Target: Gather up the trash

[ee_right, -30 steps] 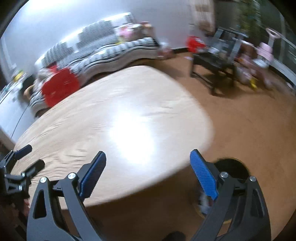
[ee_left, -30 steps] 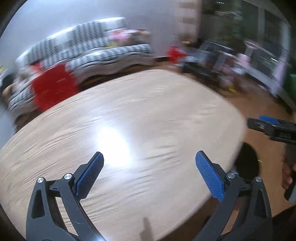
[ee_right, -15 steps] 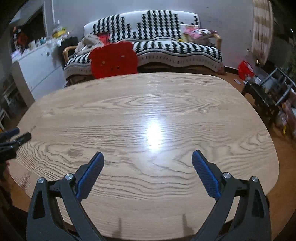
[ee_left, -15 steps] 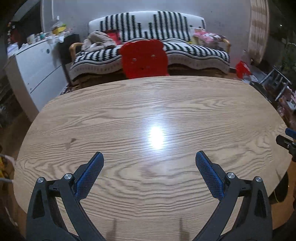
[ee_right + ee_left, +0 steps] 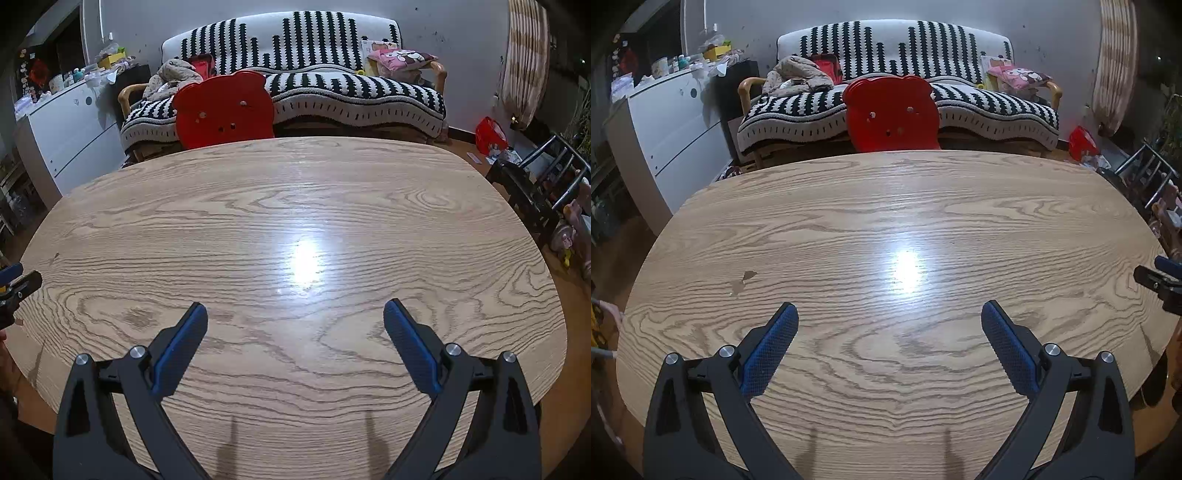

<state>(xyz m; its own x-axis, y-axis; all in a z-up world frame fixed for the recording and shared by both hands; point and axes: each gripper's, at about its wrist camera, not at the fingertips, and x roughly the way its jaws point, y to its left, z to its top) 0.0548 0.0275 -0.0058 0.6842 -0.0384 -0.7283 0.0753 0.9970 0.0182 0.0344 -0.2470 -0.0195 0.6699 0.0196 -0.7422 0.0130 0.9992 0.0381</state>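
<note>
Overhead, two grippers, left gripper (image 5: 889, 320) and right gripper (image 5: 294, 319), gape above one table (image 5: 849, 221).

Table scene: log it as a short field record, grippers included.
table: oval, wood grain, glare spot near the middle
trash on table: none visible
left gripper: open, holding nothing, above the near edge
right gripper: open, holding nothing, above the near edge
red chair: behind the far edge
sofa: striped, behind the chair
</note>
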